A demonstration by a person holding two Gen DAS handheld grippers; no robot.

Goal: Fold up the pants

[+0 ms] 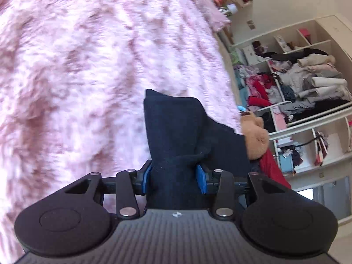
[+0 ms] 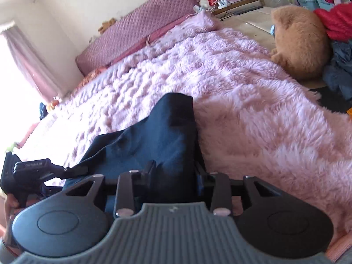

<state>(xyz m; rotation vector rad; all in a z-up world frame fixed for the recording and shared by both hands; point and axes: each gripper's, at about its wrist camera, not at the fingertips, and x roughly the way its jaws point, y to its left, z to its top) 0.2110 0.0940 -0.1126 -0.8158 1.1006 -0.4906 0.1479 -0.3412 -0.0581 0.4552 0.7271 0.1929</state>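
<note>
The dark navy pants [image 1: 176,132] are bunched in my left gripper [image 1: 175,178], which is shut on the cloth between its blue pads [image 1: 201,181]. In the right wrist view the same pants [image 2: 154,136] fill my right gripper [image 2: 176,176], which is shut on them too; its fingertips are hidden under the fabric. The pants hang between the two grippers above the fluffy pink blanket [image 2: 253,114]. The left gripper body [image 2: 33,171] shows at the far left of the right wrist view, held by a hand.
A tan plush toy [image 2: 301,44] lies at the blanket's edge beside red and dark clothes [image 2: 338,22]. A quilted pink headboard [image 2: 136,26] runs along the wall. Open shelves stuffed with clothes [image 1: 308,81] stand beyond the bed.
</note>
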